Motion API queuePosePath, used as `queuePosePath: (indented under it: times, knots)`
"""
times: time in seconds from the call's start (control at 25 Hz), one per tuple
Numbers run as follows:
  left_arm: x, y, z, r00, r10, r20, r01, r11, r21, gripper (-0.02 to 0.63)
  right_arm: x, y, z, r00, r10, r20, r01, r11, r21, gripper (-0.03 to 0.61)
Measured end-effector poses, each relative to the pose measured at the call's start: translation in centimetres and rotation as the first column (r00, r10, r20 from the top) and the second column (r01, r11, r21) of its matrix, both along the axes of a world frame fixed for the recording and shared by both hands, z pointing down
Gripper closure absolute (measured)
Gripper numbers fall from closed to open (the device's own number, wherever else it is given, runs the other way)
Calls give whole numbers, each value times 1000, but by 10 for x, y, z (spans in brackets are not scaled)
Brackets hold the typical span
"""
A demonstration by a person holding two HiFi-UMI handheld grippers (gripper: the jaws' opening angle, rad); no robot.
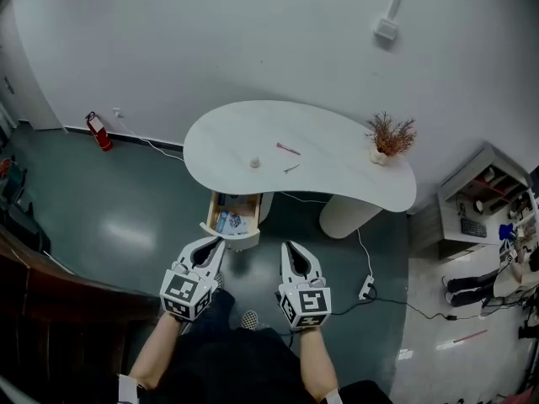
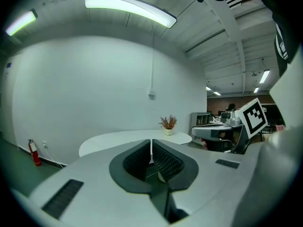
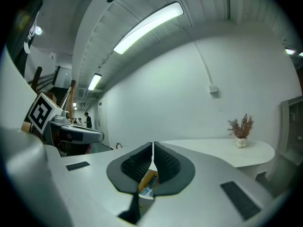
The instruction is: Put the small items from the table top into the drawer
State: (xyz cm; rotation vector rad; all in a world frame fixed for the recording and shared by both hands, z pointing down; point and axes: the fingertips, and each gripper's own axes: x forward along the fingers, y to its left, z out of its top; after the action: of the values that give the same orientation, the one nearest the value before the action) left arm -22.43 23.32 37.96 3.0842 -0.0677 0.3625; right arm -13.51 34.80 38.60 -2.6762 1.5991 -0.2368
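A person faces the white kidney-shaped table [image 1: 337, 162] with the left gripper [image 1: 214, 246] and right gripper [image 1: 291, 247] both clenched on nothing and held well short of it. The small items, a white knob-like piece [image 1: 254, 162], a pink stick [image 1: 288, 149] and a thin pale stick [image 1: 291, 168], lie apart at mid-table. The drawer [image 1: 229, 235] stands open under the near edge. The reach would likely go best with jaws opened first, coming in low over the flat sticks and clear of the potted dried plant [image 1: 389, 137].

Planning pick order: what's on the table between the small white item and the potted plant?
Head view: a pink stick and a paler thin stick lie between small white item and potted plant.
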Motion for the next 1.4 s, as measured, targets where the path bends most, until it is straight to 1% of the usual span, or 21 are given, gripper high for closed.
queuePosePath:
  times: [0.2,0.4,0.6,0.84,1.0,1.16,1.4]
  knots:
    - [19,-32,6,1000,2,13,-2,1000,-11,588,18,-33,3,1000,-8,14,8,1000,-9,545]
    - [50,-81,6,1000,6,18,-5,1000,-29,588,49,-79,3,1000,-5,18,6,999,-38,545]
    - [78,-134,11,1000,19,23,-18,999,-43,588,79,-133,6,999,7,46,-5,999,-47,545]
    - [103,-196,20,999,32,43,-29,996,-84,588,105,-195,15,998,21,61,-15,995,-101,545]
    - [118,-234,34,996,53,67,-46,994,-95,588,129,-225,33,994,67,83,-55,989,-141,545]
    - [135,-257,52,991,91,99,-81,991,-104,588,152,-244,50,989,109,97,-90,979,-180,545]
    - [157,-272,78,984,119,132,-101,985,-141,588,175,-261,74,985,123,124,-93,970,-225,545]
